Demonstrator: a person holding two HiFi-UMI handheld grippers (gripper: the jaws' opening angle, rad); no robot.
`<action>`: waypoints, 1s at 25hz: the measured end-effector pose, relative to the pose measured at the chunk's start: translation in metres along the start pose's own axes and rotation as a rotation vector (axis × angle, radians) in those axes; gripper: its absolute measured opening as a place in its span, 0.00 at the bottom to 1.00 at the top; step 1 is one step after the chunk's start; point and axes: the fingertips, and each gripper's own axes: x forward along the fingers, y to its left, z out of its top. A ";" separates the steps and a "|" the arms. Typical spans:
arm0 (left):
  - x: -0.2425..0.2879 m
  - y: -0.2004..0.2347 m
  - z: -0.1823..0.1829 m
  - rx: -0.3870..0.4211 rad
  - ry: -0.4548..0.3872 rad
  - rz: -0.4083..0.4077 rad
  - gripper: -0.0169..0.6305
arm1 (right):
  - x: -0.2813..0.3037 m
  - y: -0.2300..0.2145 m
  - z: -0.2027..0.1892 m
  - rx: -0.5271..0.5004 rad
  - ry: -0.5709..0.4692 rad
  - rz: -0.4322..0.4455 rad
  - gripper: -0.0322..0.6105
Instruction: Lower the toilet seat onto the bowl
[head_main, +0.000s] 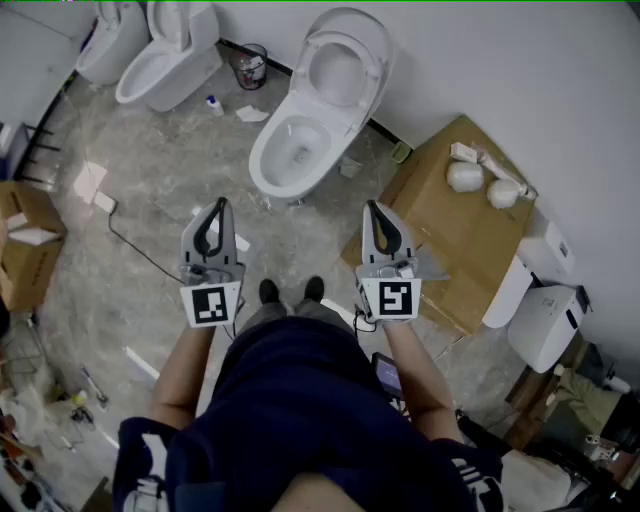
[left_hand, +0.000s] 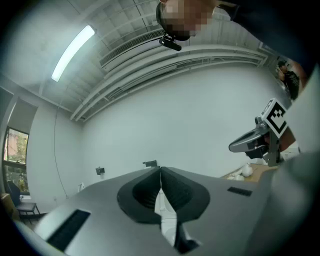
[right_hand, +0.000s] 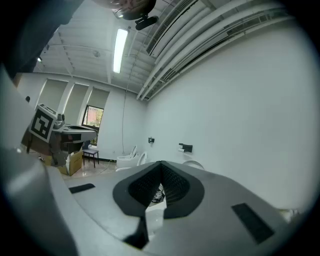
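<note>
Both claws hang level and empty, well short of the toilet. The left claw (head_main: 219, 207) has its jaws pressed together with nothing between them. The right claw (head_main: 373, 207) is the same, tips meeting. The seat (head_main: 346, 62) stands upright well beyond the tips, leaning back toward the wall, roughly between the two claws' lines and a little nearer the right one. The bowl (head_main: 289, 150) lies open below it, closer to the tips. A box (head_main: 452, 215) sits just off the right claw's outer side.

The step in hand looks like the approach. To do it well, step closer first. Then bring one claw, probably the right, up to the seat's top rim, spreading its jaws before it arrives so they can take the rim or hook behind it. If a lid stands behind the ring, only the ring should tip forward, but from here I cannot tell whether one does. Guide the seat down along its hinge arc slowly rather than letting it drop onto the bowl.
</note>
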 end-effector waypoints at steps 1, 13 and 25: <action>0.000 0.000 0.000 0.001 0.001 -0.002 0.06 | 0.000 0.000 0.001 0.002 -0.001 -0.002 0.08; 0.001 -0.005 0.001 -0.005 0.003 -0.006 0.06 | -0.001 0.000 -0.002 -0.004 0.011 0.004 0.08; 0.004 -0.010 0.001 0.000 -0.005 -0.019 0.06 | -0.002 -0.002 -0.007 0.016 0.008 0.011 0.08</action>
